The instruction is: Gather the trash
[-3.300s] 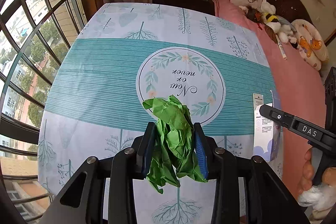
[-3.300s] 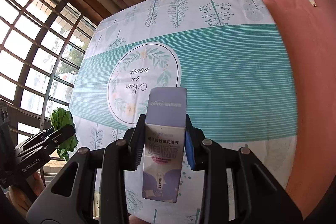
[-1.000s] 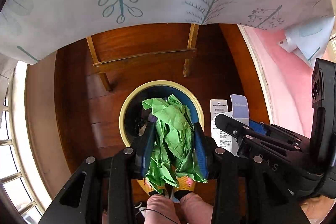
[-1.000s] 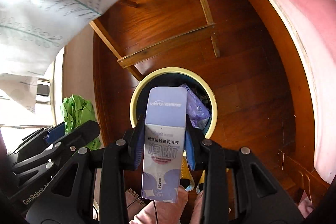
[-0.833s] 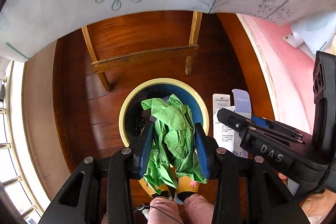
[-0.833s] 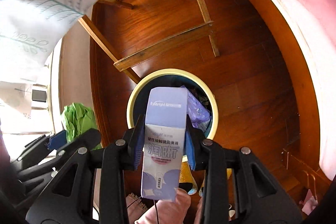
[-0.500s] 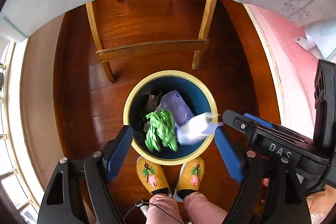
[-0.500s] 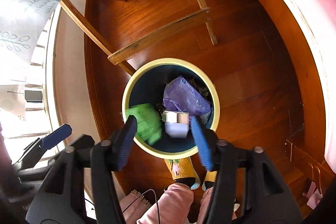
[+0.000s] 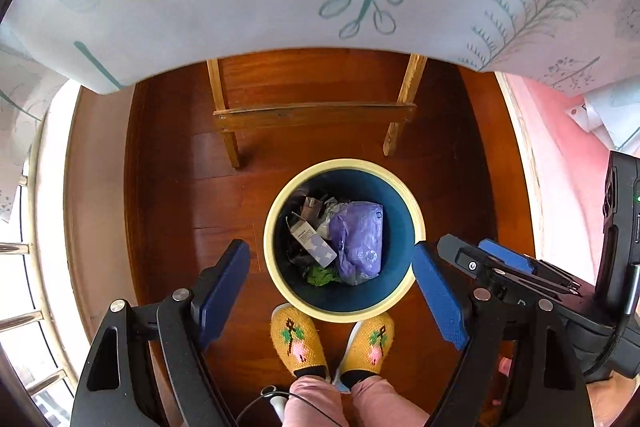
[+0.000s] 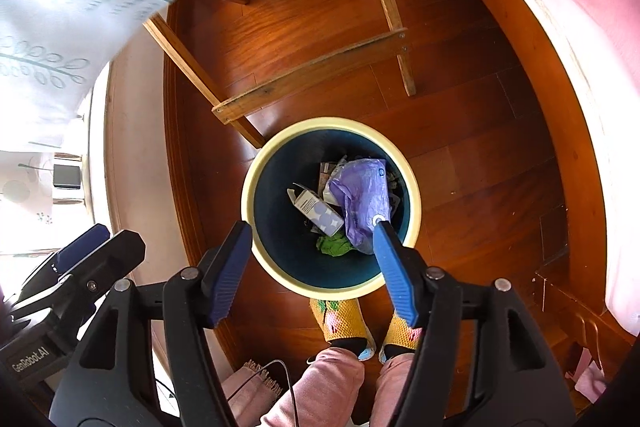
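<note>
Both claws, left claw (image 9: 332, 267) and right claw (image 10: 312, 251), gape wide and empty directly above the bin (image 9: 416, 219) at frame centre; the box (image 10: 320, 213) and green paper (image 10: 334, 247) lie inside it.

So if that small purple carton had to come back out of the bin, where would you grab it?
Probably across the carton's long flat sides near its open-flapped upper end, coming straight down from above. It lies tilted on the trash in the bin, the flap end clear by the left wall; its lower end abuts the purple bag and green paper.
</note>
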`<action>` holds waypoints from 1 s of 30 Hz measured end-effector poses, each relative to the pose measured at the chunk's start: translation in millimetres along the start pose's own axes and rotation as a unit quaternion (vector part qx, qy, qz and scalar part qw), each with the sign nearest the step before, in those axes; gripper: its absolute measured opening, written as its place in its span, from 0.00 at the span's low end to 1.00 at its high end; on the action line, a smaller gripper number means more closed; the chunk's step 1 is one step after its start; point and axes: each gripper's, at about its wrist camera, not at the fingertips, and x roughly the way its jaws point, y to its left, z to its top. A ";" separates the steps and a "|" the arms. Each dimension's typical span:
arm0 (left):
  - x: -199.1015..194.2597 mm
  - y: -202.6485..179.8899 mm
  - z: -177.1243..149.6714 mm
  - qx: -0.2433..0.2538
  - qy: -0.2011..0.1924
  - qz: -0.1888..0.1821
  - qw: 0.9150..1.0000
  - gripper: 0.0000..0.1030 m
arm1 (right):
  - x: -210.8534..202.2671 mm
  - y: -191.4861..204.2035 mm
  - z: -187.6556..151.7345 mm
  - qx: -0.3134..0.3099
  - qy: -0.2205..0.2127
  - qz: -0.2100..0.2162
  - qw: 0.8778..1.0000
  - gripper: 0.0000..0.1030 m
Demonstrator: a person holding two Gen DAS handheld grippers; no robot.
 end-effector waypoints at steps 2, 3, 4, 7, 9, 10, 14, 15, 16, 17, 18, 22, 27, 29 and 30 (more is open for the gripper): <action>-11.3 -1.7 2.6 0.001 -0.005 0.003 1.000 0.82 | -9.6 5.4 1.3 -0.003 -0.004 -0.001 1.000 0.61; -16.9 -2.8 3.6 0.002 -0.007 0.005 1.000 0.82 | -15.0 7.7 2.5 -0.004 -0.007 -0.002 1.000 0.61; -23.1 -4.1 4.7 0.003 -0.009 0.005 1.000 0.82 | -20.7 10.0 3.7 -0.005 -0.009 -0.002 1.000 0.61; -45.4 -8.4 10.0 0.004 -0.016 0.009 1.000 0.82 | -41.7 17.0 8.1 -0.006 -0.016 -0.002 1.000 0.61; -62.0 -11.4 13.9 0.004 -0.021 0.017 1.000 0.82 | -59.0 21.1 11.8 -0.007 -0.023 -0.001 1.000 0.62; -70.5 -13.3 16.2 0.005 -0.024 0.018 1.000 0.82 | -68.5 23.4 13.7 -0.009 -0.026 -0.001 1.000 0.62; -111.4 -20.3 27.5 0.007 -0.041 0.023 0.999 0.82 | -110.2 33.3 20.0 -0.016 -0.041 0.001 0.999 0.63; -123.2 -22.6 30.8 0.008 -0.047 0.025 0.999 0.82 | -121.3 35.7 21.6 -0.018 -0.045 0.002 0.999 0.63; -134.6 -25.5 32.9 0.010 -0.053 0.027 0.998 0.82 | -132.3 38.4 23.2 -0.021 -0.050 0.004 0.999 0.63; -146.7 -28.7 35.8 0.013 -0.060 0.029 0.998 0.82 | -143.3 41.0 24.8 -0.023 -0.055 0.005 0.998 0.63; -157.5 -32.3 38.6 0.016 -0.066 0.031 0.997 0.82 | -154.3 43.8 26.1 -0.027 -0.060 0.007 0.998 0.63; -203.6 -43.4 48.7 0.025 -0.091 0.032 0.995 0.82 | -197.5 57.4 30.2 -0.043 -0.082 0.011 0.996 0.64; -254.2 -50.5 57.7 0.021 -0.105 0.032 0.994 0.82 | -245.5 74.1 33.9 -0.058 -0.107 0.017 0.992 0.65; -270.4 -52.5 59.2 0.021 -0.106 0.035 0.994 0.82 | -262.2 80.5 35.6 -0.063 -0.113 0.018 0.991 0.67; -277.6 -53.6 59.9 0.022 -0.108 0.034 0.993 0.82 | -270.3 84.0 36.8 -0.066 -0.116 0.018 0.991 0.67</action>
